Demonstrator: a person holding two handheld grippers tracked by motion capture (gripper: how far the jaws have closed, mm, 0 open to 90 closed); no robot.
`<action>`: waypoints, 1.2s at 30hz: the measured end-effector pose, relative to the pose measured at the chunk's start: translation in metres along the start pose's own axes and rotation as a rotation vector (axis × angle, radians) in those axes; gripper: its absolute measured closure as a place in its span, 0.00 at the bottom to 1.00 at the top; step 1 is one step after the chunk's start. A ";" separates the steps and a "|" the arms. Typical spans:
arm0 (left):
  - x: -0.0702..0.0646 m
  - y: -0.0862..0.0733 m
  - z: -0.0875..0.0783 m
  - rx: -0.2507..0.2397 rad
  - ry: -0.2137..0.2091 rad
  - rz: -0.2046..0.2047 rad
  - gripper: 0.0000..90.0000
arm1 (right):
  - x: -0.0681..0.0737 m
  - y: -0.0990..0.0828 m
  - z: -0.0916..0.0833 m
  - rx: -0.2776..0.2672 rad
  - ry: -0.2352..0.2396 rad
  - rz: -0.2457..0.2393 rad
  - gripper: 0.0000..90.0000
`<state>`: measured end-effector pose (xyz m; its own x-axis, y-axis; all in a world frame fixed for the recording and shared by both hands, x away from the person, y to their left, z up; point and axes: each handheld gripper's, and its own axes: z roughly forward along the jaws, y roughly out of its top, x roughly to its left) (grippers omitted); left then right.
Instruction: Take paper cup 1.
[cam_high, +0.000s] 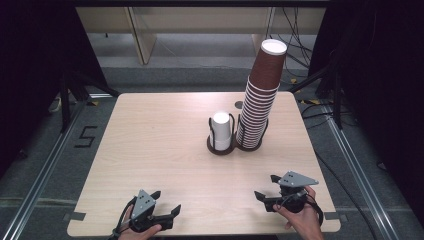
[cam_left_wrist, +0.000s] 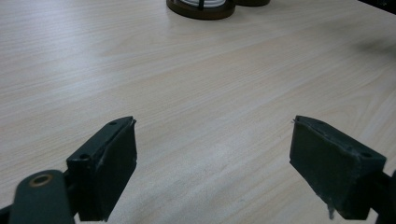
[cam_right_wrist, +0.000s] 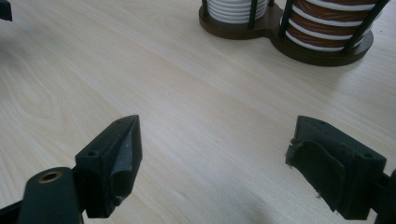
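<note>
Centrally on the pale wood bench (cam_high: 150, 145) stands a dark 2-ring holder (cam_high: 234, 146): a short white cup stack (cam_high: 221, 131) in the left ring, a tall leaning brown cup stack (cam_high: 261, 95) in the right. The right gripper view adds the holder's upright rods and the cups' white rims. Near the front edge, the left hand-held gripper (cam_high: 168, 210) and right hand-held gripper (cam_high: 266, 187) rest with jaws wide apart, bare bench between them and the holder.

brown cups (cam_high: 262, 95) | white cups (cam_high: 221, 131) | table (cam_high: 160, 145) — pale woodgrain
</note>
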<state>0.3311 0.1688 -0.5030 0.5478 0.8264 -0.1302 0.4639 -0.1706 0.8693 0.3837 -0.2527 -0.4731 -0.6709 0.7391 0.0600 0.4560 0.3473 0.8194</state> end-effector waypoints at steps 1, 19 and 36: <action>0.000 0.000 0.000 0.000 0.001 0.000 0.16 | -0.001 0.000 0.000 -0.007 0.002 -0.008 0.19; 0.001 0.000 0.000 -0.004 0.007 -0.002 0.16 | 0.002 0.013 0.009 -0.014 0.025 -0.030 0.20; 0.001 -0.001 0.000 -0.012 0.017 -0.002 0.16 | 0.009 0.043 0.024 -0.032 0.037 -0.083 0.21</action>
<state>0.3312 0.1693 -0.5036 0.5351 0.8356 -0.1242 0.4564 -0.1622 0.8749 0.4107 -0.2173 -0.4511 -0.7268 0.6867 0.0114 0.3795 0.3877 0.8400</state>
